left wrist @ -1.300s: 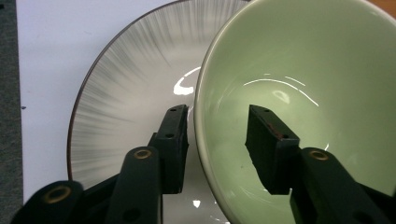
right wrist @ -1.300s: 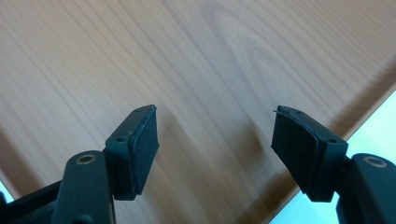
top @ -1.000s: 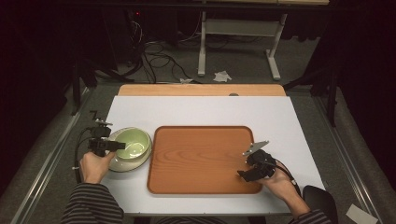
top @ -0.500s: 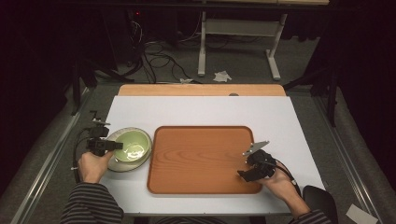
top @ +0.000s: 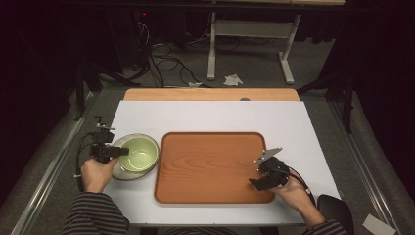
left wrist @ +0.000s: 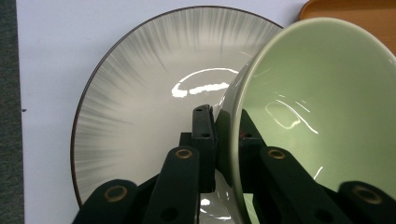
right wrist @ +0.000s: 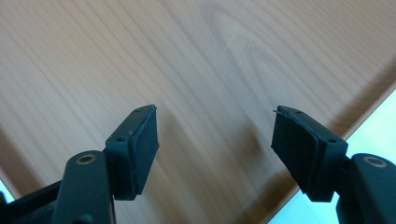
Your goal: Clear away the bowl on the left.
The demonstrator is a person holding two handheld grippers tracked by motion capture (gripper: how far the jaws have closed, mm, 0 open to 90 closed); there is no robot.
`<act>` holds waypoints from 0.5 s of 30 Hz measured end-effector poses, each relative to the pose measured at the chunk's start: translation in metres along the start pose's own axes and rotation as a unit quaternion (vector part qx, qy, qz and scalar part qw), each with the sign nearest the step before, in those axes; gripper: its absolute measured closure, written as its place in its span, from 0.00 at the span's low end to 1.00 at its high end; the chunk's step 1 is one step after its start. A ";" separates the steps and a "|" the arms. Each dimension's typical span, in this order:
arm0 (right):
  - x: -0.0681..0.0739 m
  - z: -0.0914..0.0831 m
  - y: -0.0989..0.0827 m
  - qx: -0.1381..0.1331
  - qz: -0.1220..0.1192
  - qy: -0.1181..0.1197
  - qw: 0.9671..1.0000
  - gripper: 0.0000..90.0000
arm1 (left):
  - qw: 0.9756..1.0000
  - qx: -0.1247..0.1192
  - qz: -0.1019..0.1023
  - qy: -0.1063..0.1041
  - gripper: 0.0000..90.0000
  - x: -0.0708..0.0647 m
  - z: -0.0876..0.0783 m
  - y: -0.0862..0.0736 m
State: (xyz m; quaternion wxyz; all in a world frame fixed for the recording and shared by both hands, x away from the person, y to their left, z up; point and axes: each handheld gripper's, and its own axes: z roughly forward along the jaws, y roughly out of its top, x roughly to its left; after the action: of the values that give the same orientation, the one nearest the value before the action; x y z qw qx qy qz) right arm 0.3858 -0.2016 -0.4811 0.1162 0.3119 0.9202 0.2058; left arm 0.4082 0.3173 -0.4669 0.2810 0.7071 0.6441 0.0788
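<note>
A pale green bowl [top: 139, 152] sits on a grey streaked plate [top: 128, 175] at the left of the white table, beside a wooden tray [top: 210, 166]. My left gripper [top: 125, 152] is shut on the bowl's near-left rim. In the left gripper view the jaws [left wrist: 224, 126] pinch the bowl [left wrist: 317, 116] wall, one pad outside and one inside, with the plate [left wrist: 140, 93] beneath and a tray [left wrist: 355, 11] corner behind. My right gripper [top: 255, 176] hovers open over the tray's right front part. Nothing lies between its pads [right wrist: 215, 135], just the bare tray [right wrist: 140, 46].
The white table top [top: 220, 117] ends in a wooden strip [top: 210, 94] at the far edge. Cables and a desk frame [top: 249, 44] stand on the dark floor beyond. A cable trails from each gripper toward the person's sleeves.
The left gripper's jaws have drawn together on the bowl's rim. Both hands and the right gripper have kept their places.
</note>
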 end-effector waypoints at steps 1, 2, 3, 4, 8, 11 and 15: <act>0.000 0.000 0.000 0.000 0.001 -0.002 1.000 0.37 | 1.000 0.001 0.004 0.002 0.93 -0.001 -0.002 0.001; 0.000 -0.001 0.000 0.000 0.001 -0.001 1.000 0.37 | 1.000 -0.003 0.006 0.005 0.93 -0.002 -0.003 0.001; 0.000 -0.001 0.000 0.000 0.001 0.000 1.000 0.37 | 1.000 -0.006 0.007 0.005 0.93 -0.002 -0.004 0.001; 0.000 -0.001 0.000 -0.001 0.000 0.000 1.000 0.37 | 1.000 -0.009 0.008 0.001 0.93 -0.002 -0.006 0.001; 0.000 0.000 0.000 0.000 -0.001 0.000 1.000 0.37 | 1.000 -0.011 0.009 -0.003 0.93 -0.003 -0.008 0.001; 0.000 0.000 0.000 0.000 0.001 -0.002 1.000 0.37 | 1.000 -0.010 0.009 -0.003 0.93 -0.001 -0.008 0.001; 0.000 -0.001 0.000 -0.002 0.001 0.000 1.000 0.37 | 1.000 -0.018 0.008 -0.008 0.93 0.000 -0.013 0.000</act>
State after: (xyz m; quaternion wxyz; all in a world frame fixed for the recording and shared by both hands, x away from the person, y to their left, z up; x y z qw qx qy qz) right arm 0.3855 -0.2018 -0.4805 0.1167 0.3123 0.9197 0.2073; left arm 0.4022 0.3212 -0.4558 0.2978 0.7073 0.6351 0.0870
